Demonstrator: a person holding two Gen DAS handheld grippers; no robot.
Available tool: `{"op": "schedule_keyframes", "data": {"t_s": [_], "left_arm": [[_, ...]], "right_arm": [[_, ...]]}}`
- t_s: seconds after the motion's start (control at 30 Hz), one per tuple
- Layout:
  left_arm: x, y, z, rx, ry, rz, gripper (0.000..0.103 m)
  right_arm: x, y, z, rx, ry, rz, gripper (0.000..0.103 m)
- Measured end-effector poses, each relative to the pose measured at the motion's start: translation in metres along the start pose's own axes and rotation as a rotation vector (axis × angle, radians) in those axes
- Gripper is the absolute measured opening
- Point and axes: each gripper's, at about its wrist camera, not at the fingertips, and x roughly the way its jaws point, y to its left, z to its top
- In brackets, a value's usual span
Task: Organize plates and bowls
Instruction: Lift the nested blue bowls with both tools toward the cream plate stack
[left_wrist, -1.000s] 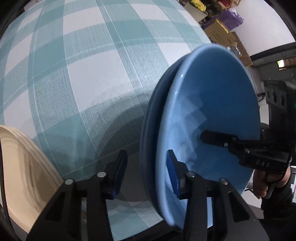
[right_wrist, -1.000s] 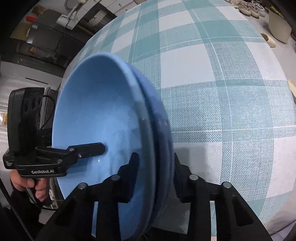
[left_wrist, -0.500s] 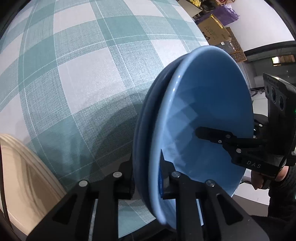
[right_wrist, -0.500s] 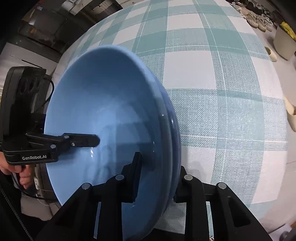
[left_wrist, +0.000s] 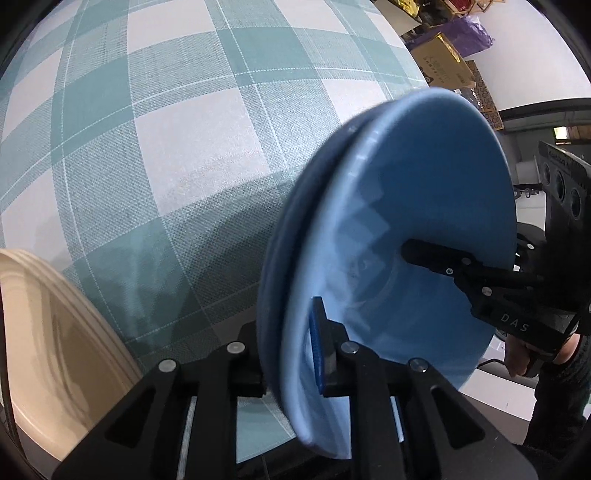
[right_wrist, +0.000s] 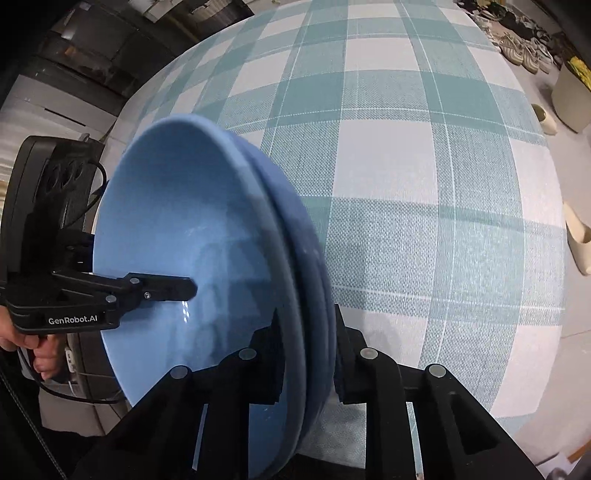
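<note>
1. Table (right_wrist: 424, 177): teal-and-white check cloth; fills the background in both wrist views.

2. Blue bowls (right_wrist: 184, 236): two nested, rims just apart; in the left wrist view they fill 3 o'clock, in the right wrist view 9 o'clock. Whether the base touches the cloth cannot be told. The stack lies between the two claws, each on an opposite rim, neither nearer.

3. Cream plates (left_wrist: 48, 332): stacked, at 8 o'clock in the left wrist view, near the bowls but apart.

4. Left claw (left_wrist: 291, 354): clamped on the doubled rim, one blue pad (left_wrist: 318, 343) inside the top bowl.

5. Right claw (right_wrist: 306, 354): jaws have just been closing, rim between them; pads appear to press both walls.

Judgement: two-handed carry; both must move together, bowls level.
</note>
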Motion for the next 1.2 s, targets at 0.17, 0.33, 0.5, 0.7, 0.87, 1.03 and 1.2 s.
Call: {"op": "schedule_keyframes", "data": {"t_s": [0.17,0.33,0.5,0.7,0.87,1.03,1.2], "left_arm": [[-0.014,0.016,-0.019,-0.012,0.009,-0.018,0.016],[-0.013,0.017,-0.024,-0.052,0.049,-0.012,0.016],[-0.014,0.018,-0.024,-0.086,0.072,-0.032,0.016],[-0.019,0.020,-0.025,-0.114,0.080,-0.045,0.016],[-0.024,0.024,-0.026,-0.127,0.093,-0.056,0.016],[-0.031,0.038,-0.029,-0.142,0.096,-0.064,0.016],[-0.034,0.051,-0.032,-0.172,0.076,-0.091,0.017]], "right_arm": [[0.005,0.000,0.001,-0.086,-0.004,-0.037,0.021],[0.007,0.005,0.008,-0.108,0.009,-0.065,0.021],[0.010,0.007,0.016,-0.126,0.026,-0.083,0.021],[0.014,0.007,0.028,-0.109,0.051,-0.082,0.021],[0.016,0.008,0.035,-0.098,0.059,-0.075,0.021],[0.018,0.014,0.044,-0.107,0.053,-0.080,0.021],[0.023,0.021,0.047,-0.169,0.050,-0.088,0.021]]}}
